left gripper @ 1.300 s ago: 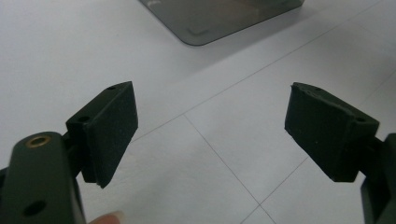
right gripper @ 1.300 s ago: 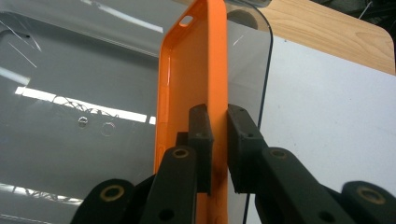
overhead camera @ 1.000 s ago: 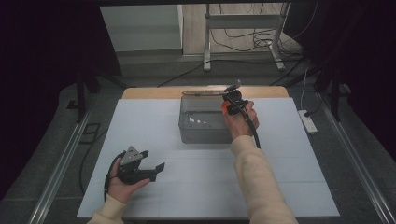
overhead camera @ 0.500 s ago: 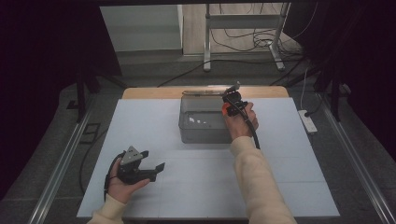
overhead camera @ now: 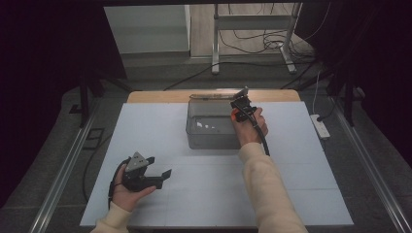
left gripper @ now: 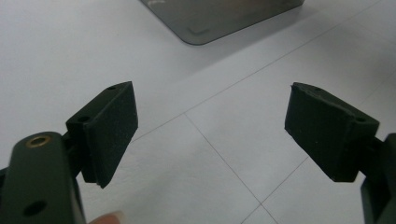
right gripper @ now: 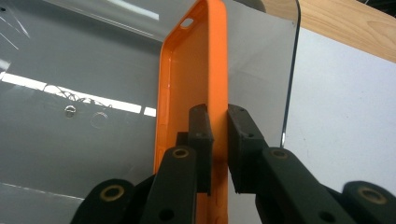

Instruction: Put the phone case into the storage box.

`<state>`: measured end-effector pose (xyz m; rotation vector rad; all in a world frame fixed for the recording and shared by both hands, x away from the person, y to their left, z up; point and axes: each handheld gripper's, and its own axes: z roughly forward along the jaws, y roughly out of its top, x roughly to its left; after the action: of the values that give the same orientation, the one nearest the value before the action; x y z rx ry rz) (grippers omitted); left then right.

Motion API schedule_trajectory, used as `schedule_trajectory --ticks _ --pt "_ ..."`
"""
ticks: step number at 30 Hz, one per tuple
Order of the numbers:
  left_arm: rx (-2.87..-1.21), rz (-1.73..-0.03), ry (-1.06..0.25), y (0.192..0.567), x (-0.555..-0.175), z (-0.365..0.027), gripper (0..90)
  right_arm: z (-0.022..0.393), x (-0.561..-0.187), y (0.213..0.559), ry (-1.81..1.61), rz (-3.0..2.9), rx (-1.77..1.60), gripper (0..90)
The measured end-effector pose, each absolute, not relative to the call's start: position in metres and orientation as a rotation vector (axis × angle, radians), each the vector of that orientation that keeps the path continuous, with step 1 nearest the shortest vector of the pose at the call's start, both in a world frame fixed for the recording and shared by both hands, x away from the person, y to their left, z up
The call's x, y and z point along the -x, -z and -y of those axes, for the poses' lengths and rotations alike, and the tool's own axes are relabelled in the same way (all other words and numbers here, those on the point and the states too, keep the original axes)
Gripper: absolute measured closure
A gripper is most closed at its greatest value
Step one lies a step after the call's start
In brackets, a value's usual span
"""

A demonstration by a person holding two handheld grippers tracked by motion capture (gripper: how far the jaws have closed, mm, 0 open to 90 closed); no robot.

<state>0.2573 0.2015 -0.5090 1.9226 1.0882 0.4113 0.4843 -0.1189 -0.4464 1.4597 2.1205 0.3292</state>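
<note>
An orange phone case (right gripper: 205,70) stands on edge between the jaws of my right gripper (right gripper: 218,140), which is shut on its side wall. In the high view the right gripper (overhead camera: 241,108) hangs over the right part of a grey metal tray (overhead camera: 210,138), with a bit of the orange phone case (overhead camera: 234,115) showing at the hand. My left gripper (overhead camera: 156,171) rests in the person's hand at the front left of the white table, open with nothing between its fingers (left gripper: 112,126). A corner of the grey metal tray (left gripper: 219,18) lies ahead of it.
The tray (right gripper: 70,70) has a shiny floor with light reflections. A white board (overhead camera: 145,131) covers the table, with a wooden edge (overhead camera: 160,96) at the back. A white power strip (overhead camera: 320,126) lies off the table's right side. Cables and a stand's legs (overhead camera: 252,43) are on the floor behind.
</note>
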Motion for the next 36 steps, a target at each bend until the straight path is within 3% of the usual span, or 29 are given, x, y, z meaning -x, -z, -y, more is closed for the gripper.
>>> schedule_trajectory --ticks 36 --pt "-1.924 -1.088 -0.408 0.5094 -0.2576 -0.2011 17.0 0.1177 -0.4814 0.4519 -0.3 -2.12 -1.422 79.0"
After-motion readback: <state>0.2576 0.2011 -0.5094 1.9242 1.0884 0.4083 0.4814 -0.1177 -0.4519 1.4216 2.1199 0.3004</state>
